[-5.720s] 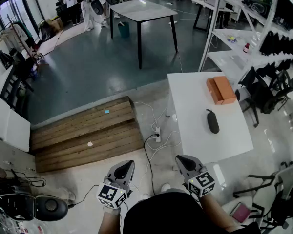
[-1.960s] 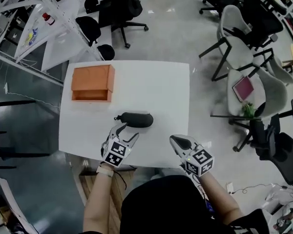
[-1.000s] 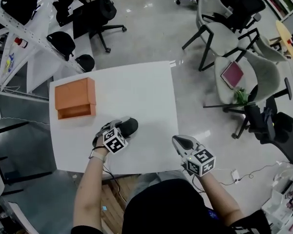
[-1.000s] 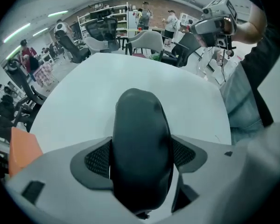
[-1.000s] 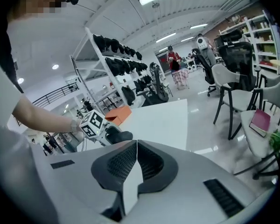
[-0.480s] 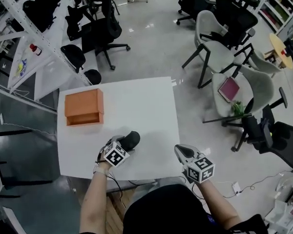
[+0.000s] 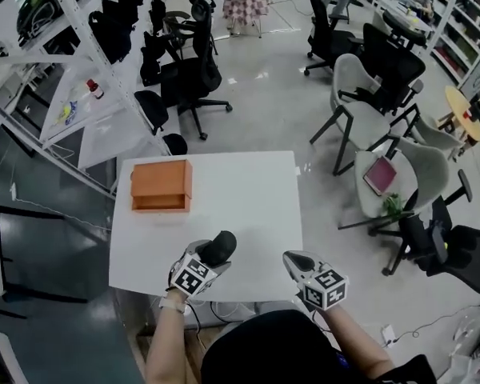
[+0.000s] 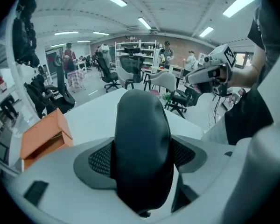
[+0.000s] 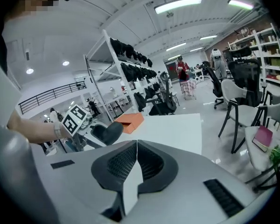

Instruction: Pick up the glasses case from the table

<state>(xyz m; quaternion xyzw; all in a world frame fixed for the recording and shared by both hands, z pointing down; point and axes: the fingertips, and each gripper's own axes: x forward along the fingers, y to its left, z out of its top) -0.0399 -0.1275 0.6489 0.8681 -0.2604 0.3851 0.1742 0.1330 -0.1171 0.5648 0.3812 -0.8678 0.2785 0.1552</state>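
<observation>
Gripping glasses case (image 7: pixel 222 244), left tongs (image 7: pixel 210 256) now raised off table (image 7: pixel 252 190); right tongs (image 7: pixel 297 260) closed, empty

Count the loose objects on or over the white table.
2: an orange box at the far left of the table, and the black glasses case clamped in the left gripper near the front edge. Nothing seems hidden.

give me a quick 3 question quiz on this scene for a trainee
1. Fill in: the orange box sits on the white ___.
2. The left gripper is shut on: A) the orange box B) the glasses case C) nothing.
3. True or false: the right gripper has its jaws wide apart.

Key: 1 table; 2 B; 3 false, they are together with nothing between them.
</observation>
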